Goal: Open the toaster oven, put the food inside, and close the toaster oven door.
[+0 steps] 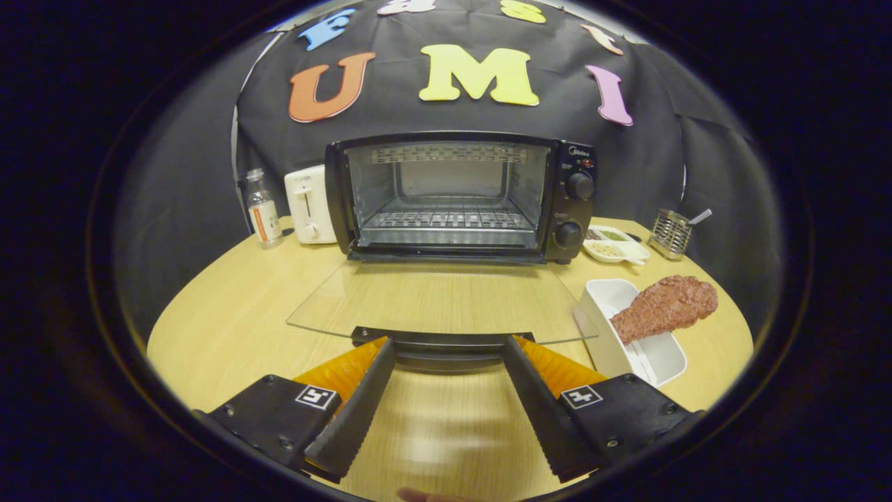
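Jaws [449,348] apart at one toaster oven's [460,199] open door [439,300].

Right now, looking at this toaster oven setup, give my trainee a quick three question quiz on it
1. True or false: the toaster oven door is shut.
2. The food rests on: A the oven rack, B the white tray, C the bare table.
3. What are the gripper fingers doing?

Key:
1. False; the glass door lies folded down, fully open.
2. B, just right of the door.
3. They are spread open, flanking the door handle, gripping nothing.
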Motion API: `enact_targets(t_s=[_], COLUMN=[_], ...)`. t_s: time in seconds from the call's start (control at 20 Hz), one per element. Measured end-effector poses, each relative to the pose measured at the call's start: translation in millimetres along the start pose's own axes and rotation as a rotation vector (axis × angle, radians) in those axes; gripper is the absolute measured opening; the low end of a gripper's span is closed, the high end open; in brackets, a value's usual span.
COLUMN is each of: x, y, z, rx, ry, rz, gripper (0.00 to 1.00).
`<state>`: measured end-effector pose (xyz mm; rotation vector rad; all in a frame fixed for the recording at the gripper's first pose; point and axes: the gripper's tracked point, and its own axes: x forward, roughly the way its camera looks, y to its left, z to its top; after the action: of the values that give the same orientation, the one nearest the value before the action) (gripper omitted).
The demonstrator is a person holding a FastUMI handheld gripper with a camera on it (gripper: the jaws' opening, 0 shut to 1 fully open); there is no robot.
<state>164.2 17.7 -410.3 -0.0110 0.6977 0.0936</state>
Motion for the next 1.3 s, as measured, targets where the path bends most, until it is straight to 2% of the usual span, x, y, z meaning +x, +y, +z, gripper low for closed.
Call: enact_targets(t_s=[0.25,0.4,0.7,0.9,1.15,1.3], x=[-29.5,-49.8,-71.2,-70.9,-53.2,-44.2], y=[-20.0,-48.9,-117.3,-175.2,-235.0,-247.2], z=[27.9,45.4,62.3,65.0,63.2,57.1], rx=[0.039,0.024,0.082,0.078,0.126,0.199], ry=[0.002,-0.012,0.035,0.079,0.138,0.197], rz=[0.070,0.076,0.085,0.046,0.044,0.114], gripper=[1.00,1.00,1.00,0.99,0.99,0.97])
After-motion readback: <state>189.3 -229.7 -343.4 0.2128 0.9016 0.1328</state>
